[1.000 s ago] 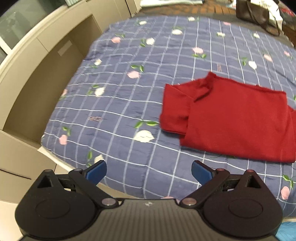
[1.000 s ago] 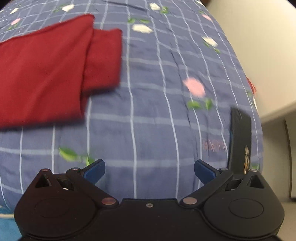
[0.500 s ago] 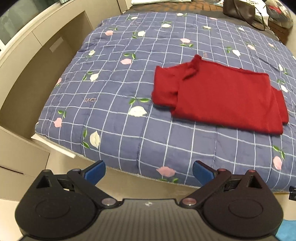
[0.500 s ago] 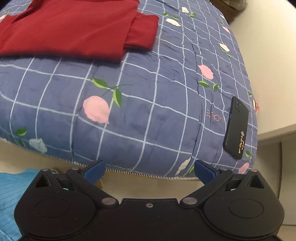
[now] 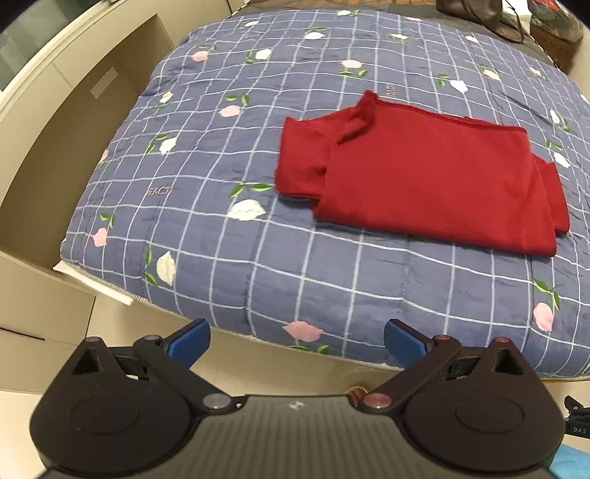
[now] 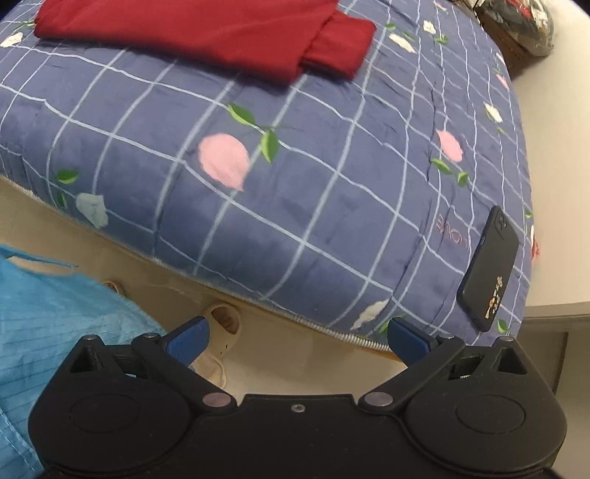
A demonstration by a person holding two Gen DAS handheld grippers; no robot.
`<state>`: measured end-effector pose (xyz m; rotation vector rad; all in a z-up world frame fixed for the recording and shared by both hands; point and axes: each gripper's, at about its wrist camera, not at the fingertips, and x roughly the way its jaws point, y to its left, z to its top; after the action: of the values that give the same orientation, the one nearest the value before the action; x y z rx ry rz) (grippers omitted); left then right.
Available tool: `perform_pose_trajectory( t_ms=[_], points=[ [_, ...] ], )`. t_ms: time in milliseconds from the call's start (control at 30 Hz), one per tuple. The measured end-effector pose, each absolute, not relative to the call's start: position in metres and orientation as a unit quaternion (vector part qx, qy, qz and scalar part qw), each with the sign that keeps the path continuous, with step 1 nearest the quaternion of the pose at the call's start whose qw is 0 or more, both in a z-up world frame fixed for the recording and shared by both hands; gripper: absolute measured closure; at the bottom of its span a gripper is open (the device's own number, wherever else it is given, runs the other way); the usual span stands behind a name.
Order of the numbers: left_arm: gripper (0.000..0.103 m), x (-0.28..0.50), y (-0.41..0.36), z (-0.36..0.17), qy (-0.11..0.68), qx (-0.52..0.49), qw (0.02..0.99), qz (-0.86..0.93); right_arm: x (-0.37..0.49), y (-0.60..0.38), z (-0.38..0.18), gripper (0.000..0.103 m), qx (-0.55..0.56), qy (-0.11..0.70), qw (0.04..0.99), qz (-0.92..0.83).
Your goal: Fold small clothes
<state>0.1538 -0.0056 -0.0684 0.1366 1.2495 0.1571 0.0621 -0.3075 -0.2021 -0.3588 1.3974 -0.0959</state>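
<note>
A red top (image 5: pixel 424 177) lies folded flat on the blue checked quilt (image 5: pixel 258 154), sleeves tucked at both ends. In the right wrist view only its near edge and one sleeve end show, the red top (image 6: pixel 206 33) filling the upper left. My left gripper (image 5: pixel 297 341) hangs open off the bed's near edge, well short of the top, nothing between its blue pads. My right gripper (image 6: pixel 298 341) is open too, below the quilt's (image 6: pixel 295 184) front edge, holding nothing.
A black phone (image 6: pixel 488 274) lies on the quilt's near right corner. Light blue fabric (image 6: pixel 55 313) on a person fills the lower left of the right wrist view. Beige cabinets (image 5: pixel 55 147) flank the bed's left side. A dark bag (image 5: pixel 475 13) sits at the far end.
Both grippers have pulled back from the bed, so the quilt's front edge and the floor have come into view. The red top lies as it was, and both grippers stayed open.
</note>
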Motion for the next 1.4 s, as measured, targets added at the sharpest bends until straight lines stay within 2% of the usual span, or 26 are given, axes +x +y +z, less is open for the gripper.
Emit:
perform_pose_trajectory(
  t_ms=[367, 633, 767, 967, 1400],
  points=[
    [0.001, 0.165, -0.102, -0.062, 0.569, 0.107, 0.811, 0.077, 0.092, -0.396, -0.211, 0.001, -0.128, 0.649, 0.748, -0.048],
    [0.001, 0.156, -0.147, -0.055, 0.553, 0.145, 0.812, 0.114, 0.127, -0.425, -0.216, 0.001, -0.134, 0.640, 0.756, -0.015],
    [0.001, 0.148, -0.144, -0.056, 0.568, 0.140, 0.798, 0.145, 0.136, -0.422, -0.225, 0.001, -0.134, 0.640, 0.756, 0.013],
    [0.001, 0.146, -0.115, -0.057, 0.595, 0.070, 0.777, 0.192, 0.138, -0.409, -0.230, 0.001, -0.154, 0.640, 0.750, 0.059],
    [0.001, 0.164, -0.057, -0.081, 0.620, -0.019, 0.755, 0.212, 0.132, -0.438, -0.239, 0.001, -0.108, 0.678, 0.727, -0.006]
  ],
)
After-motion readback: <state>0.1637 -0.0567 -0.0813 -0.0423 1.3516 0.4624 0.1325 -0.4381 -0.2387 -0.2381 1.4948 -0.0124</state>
